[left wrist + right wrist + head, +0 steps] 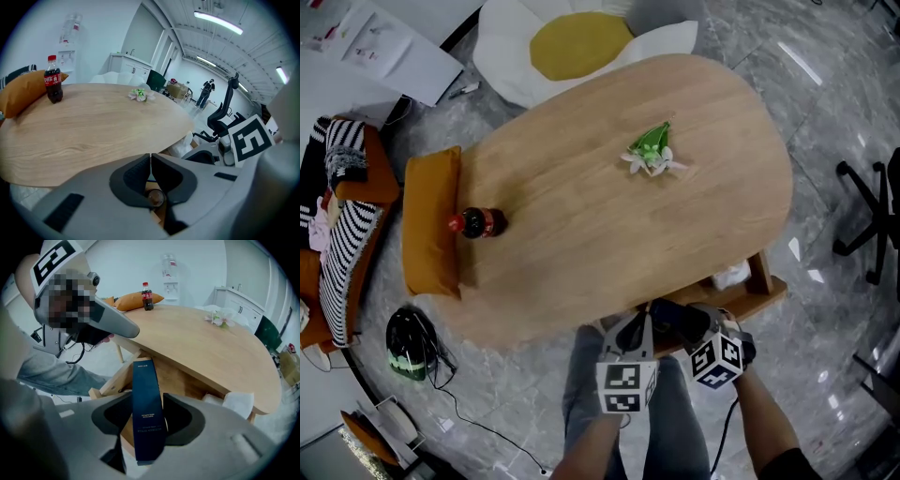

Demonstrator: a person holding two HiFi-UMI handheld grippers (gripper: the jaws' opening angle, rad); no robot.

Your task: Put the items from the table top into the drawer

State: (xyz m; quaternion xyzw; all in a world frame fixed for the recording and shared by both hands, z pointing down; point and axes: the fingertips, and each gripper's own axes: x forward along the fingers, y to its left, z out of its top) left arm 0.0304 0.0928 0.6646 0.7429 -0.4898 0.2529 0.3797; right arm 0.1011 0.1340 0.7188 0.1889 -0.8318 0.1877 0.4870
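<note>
Right gripper view — tongs (149, 420) clamp navy box (144, 380).

drawer (761, 281) mostly under tabletop (609, 225), box (149, 408) print unreadable

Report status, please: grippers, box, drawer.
Left gripper shut. Right gripper shut on box, over open drawer. Bottle, flower on table. Nothing blocking.

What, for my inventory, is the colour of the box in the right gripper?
Dark navy blue; the box shows best in the right gripper view.
</note>
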